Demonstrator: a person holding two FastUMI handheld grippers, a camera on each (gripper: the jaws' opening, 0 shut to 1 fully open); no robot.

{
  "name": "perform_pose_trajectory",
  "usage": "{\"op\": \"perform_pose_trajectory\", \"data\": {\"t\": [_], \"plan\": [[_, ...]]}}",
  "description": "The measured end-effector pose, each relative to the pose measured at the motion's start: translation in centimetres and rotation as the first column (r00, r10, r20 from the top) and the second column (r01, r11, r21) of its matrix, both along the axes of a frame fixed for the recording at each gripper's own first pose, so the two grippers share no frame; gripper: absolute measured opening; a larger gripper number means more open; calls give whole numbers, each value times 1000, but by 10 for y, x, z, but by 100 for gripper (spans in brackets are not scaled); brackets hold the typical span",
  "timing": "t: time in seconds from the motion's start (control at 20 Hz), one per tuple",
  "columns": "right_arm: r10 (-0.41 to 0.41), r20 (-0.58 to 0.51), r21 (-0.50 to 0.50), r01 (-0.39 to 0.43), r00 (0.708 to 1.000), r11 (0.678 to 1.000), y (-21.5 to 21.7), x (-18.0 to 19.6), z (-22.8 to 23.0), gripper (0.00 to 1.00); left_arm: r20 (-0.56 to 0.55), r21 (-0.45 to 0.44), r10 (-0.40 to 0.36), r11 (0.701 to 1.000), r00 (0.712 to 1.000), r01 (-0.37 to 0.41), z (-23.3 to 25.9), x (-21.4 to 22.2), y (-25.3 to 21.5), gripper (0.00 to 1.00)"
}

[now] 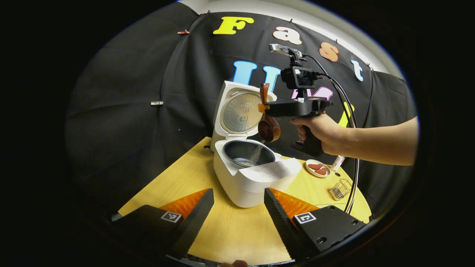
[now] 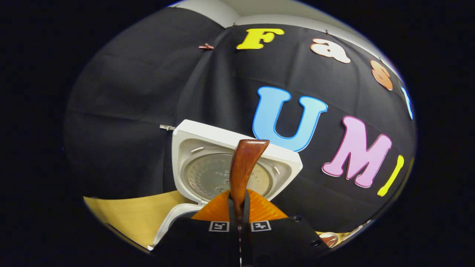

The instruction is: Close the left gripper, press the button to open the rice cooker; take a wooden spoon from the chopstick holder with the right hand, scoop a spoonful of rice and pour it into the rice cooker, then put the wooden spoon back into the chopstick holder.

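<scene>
wooden spoon (image 2: pixel 243 167) clamped between right gripper (image 2: pixel 237 207) fingers, above rice cooker (image 1: pixel 252 178).

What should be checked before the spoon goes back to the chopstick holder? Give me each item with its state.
1. Rice cooker lid open: ok, it stands upright behind the pot.
2. Right gripper grip on the wooden spoon: ok, both fingers press on the handle.
3. Spoon emptied: cannot tell; the bowl hangs tilted over the pot with grains falling from it.
4. Rice landing in the inner pot: ok, a small pile lies at the bottom.
5. Left gripper out of the way: ok, open and low in front of the cooker, touching nothing.
6. Chopstick holder ready: cannot tell; a small wire basket stands at the table's right edge.
</scene>
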State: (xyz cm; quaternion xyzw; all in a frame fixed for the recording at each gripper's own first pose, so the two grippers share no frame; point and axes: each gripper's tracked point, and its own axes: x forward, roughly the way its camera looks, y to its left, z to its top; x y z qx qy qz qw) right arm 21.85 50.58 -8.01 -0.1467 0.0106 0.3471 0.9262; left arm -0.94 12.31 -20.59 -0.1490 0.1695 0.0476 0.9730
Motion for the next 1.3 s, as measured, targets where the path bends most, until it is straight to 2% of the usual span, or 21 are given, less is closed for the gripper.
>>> {"op": "perform_pose_trajectory", "data": {"t": [0.2, 0.25, 0.3, 0.35, 0.4, 0.45, 0.55, 0.7, 0.8, 0.85, 0.95, 1.0, 1.1, 1.3], "plan": [[65, 78, -105, -57, 995, 993, 11, -15, -7, 6, -3, -2, -1, 1000, 1000, 1, -1, -1, 0, 94], [86, 106, -138, -71, 991, 988, 14, -20, -7, 10, -3, -1, -1, 1000, 1000, 1, -1, -2, 0, 94], [106, 133, -169, -83, 985, 982, 16, -23, -8, 6, -2, -1, -1, 1000, 1000, 1, -1, -3, 0, 95], [120, 152, -192, -90, 981, 977, 18, -27, -8, 6, -1, -2, -2, 1000, 1000, 2, 0, -3, -1, 95], [131, 147, -195, -101, 980, 975, 19, -31, -8, 10, 0, -2, -2, 1000, 1000, 2, 0, -4, -3, 94], [131, 106, -169, -112, 986, 979, 19, -32, -9, 6, 2, -1, -4, 1000, 1000, 4, 1, -4, -4, 95], [79, -23, -37, -80, 997, 996, 11, -26, -4, 6, 6, 2, -7, 1000, 1000, 7, 3, -7, -5, 94], [14, -219, 173, 25, 976, 985, -5, -13, 5, 6, 8, -1, -8, 1000, 1000, 8, 7, -9, -8, 95], [15, -334, 297, 90, 942, 951, -19, -8, 14, 6, 9, 1, -9, 1000, 1000, 9, 7, -11, -10, 94], [28, -387, 367, 126, 922, 922, -27, -7, 22, 6, 10, 3, -9, 1000, 1000, 9, 8, -12, -12, 95], [59, -462, 493, 200, 885, 847, -48, -5, 40, 6, 11, 4, -15, 1000, 1000, 15, 12, -13, -16, 94], [78, -474, 543, 221, 877, 810, -59, -6, 47, 6, 12, 8, -18, 1000, 1000, 18, 12, -13, -17, 95], [95, -474, 607, 247, 875, 755, -87, -6, 64, 6, 13, 12, -26, 1000, 1000, 26, 15, -13, -23, 95], [86, -438, 683, 269, 895, 679, -147, -11, 90, 6, 23, 20, -61, 998, 998, 61, 25, -15, -48, 95]]}}
